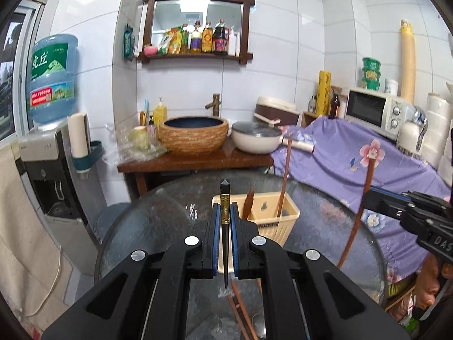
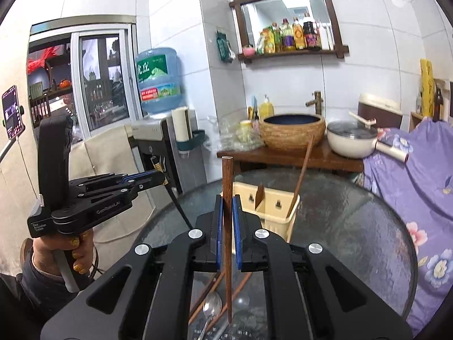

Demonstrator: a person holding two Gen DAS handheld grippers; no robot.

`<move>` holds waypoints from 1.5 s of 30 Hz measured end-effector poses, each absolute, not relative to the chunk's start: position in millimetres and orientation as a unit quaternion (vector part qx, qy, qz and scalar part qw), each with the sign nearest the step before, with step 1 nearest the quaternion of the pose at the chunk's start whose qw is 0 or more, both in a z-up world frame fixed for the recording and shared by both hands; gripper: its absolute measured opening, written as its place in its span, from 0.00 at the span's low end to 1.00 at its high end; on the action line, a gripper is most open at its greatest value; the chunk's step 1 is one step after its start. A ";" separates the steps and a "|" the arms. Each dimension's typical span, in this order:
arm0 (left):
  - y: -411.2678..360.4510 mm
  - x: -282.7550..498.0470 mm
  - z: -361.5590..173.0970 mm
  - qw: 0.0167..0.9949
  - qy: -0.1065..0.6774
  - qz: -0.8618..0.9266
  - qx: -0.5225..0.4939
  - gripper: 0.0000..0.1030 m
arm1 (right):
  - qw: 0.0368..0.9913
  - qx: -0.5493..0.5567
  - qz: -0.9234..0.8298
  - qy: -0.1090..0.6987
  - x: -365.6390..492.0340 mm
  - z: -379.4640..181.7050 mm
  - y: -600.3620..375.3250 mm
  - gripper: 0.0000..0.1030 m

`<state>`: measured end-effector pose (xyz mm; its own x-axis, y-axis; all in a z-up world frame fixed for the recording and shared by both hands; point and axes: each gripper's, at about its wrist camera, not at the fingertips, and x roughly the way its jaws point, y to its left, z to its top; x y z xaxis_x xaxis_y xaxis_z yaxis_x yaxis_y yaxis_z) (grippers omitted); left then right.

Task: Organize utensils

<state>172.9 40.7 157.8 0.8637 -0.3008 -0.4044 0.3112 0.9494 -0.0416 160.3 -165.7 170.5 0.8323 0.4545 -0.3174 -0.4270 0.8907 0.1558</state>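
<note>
Left gripper (image 1: 225, 221) fingers pinch a black chopstick (image 1: 225, 243), right gripper (image 2: 227, 221) a brown chopstick (image 2: 227, 226); one already stands in the cream utensil basket (image 1: 283, 215) (spoon (image 2: 212, 308) and more wait on the counter (image 2: 354, 221)).

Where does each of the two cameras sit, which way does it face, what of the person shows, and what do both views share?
Left wrist view: sits on the left gripper, looks along it over the glass table toward the sink; it is shut on a black chopstick. The right gripper and fingers show at right.
Right wrist view: sits on the right gripper, shut on a brown chopstick; the left gripper and hand show at left.
Shared: cream utensil basket.
</note>
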 end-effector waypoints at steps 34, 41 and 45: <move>5.1 277.1 185.2 0.975 0.180 -0.127 -0.024 0.06 | 0.981 0.052 0.139 0.129 288.5 194.7 -157.0 0.07; -1.3 276.6 148.4 0.970 0.203 -0.134 -0.011 0.06 | 0.980 0.035 0.133 0.141 289.2 160.2 -148.5 0.07; -0.9 279.3 134.9 0.967 0.214 -0.135 -0.011 0.06 | 0.980 0.031 0.130 0.148 289.9 148.6 -146.7 0.07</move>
<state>279.3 -0.9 134.9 0.8717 -0.2660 -0.4116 0.2563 0.9633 -0.0798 289.9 -146.7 148.6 0.9226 0.2635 -0.2816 -0.2451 0.9644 0.0994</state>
